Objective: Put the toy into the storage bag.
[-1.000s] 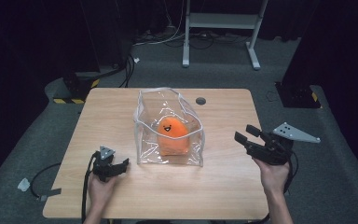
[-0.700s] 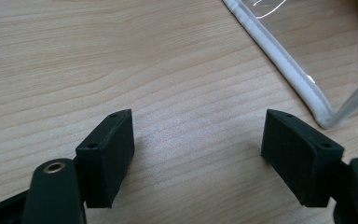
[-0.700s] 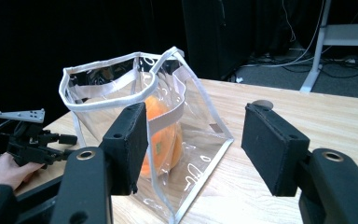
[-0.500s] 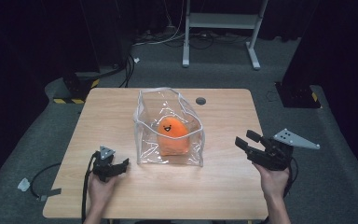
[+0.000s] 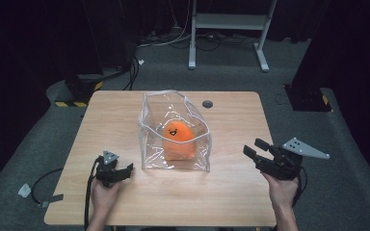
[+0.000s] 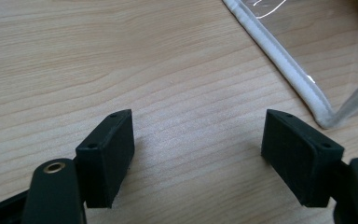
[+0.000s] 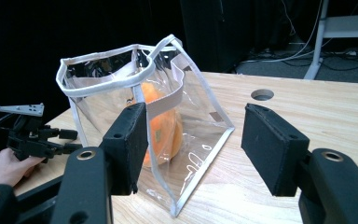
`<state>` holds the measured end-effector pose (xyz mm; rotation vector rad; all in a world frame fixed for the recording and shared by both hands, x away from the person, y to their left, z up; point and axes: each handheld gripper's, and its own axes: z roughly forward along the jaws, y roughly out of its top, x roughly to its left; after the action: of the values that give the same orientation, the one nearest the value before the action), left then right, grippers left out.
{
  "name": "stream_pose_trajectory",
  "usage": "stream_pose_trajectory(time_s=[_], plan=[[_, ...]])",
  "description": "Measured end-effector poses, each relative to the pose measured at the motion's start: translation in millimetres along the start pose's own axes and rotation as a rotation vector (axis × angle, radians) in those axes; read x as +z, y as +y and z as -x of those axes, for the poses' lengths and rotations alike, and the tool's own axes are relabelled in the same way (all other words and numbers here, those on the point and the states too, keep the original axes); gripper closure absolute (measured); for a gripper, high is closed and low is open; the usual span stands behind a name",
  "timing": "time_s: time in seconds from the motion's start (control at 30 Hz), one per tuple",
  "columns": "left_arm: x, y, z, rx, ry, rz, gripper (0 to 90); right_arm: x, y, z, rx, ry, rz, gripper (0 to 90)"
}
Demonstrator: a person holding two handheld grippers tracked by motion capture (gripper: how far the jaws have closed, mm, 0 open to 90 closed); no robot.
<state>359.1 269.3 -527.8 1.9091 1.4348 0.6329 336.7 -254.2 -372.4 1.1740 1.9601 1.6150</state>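
Two claws are out, and neither one is holding anything yet. From the high view, the clear bag (image 5: 175,132) stands in the middle of the bench (image 5: 125,115), and the orange toy (image 5: 178,141) sits inside it, so that part looks done. Your left claw (image 5: 123,171) rests low on the bench, near the bag's front left corner but not touching it. Your right claw (image 5: 253,149) is held out by the right edge, well apart from the bag. In the left gripper view, the left claw (image 6: 198,154) has its jaws wide apart with bare wood between them, and the bag's white edge (image 6: 284,65) lies just past the right jaw. In the right gripper view, the right claw (image 7: 193,144) is spread apart too and points at the bag (image 7: 140,116), with nothing between its jaws. The bag's top is open and its strap (image 7: 165,100) hangs loose. I think what is left is to reach in, take hold of the bag, and close or move it.
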Motion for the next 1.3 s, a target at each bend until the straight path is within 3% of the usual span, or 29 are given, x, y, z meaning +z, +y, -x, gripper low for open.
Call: stream_pose_trajectory(time_s=[0.73, 1.3], plan=[[0.0, 0.0, 0.0, 0.000, 0.000, 0.000, 25.3, 18.3, -29.8, 9.5, 0.020, -0.050, -0.044, 41.1], [0.2, 0.0, 0.4, -0.004, 0.000, 0.003, 25.3, 43.1, -52.4, 18.1, 0.046, -0.049, -0.092, 41.3]])
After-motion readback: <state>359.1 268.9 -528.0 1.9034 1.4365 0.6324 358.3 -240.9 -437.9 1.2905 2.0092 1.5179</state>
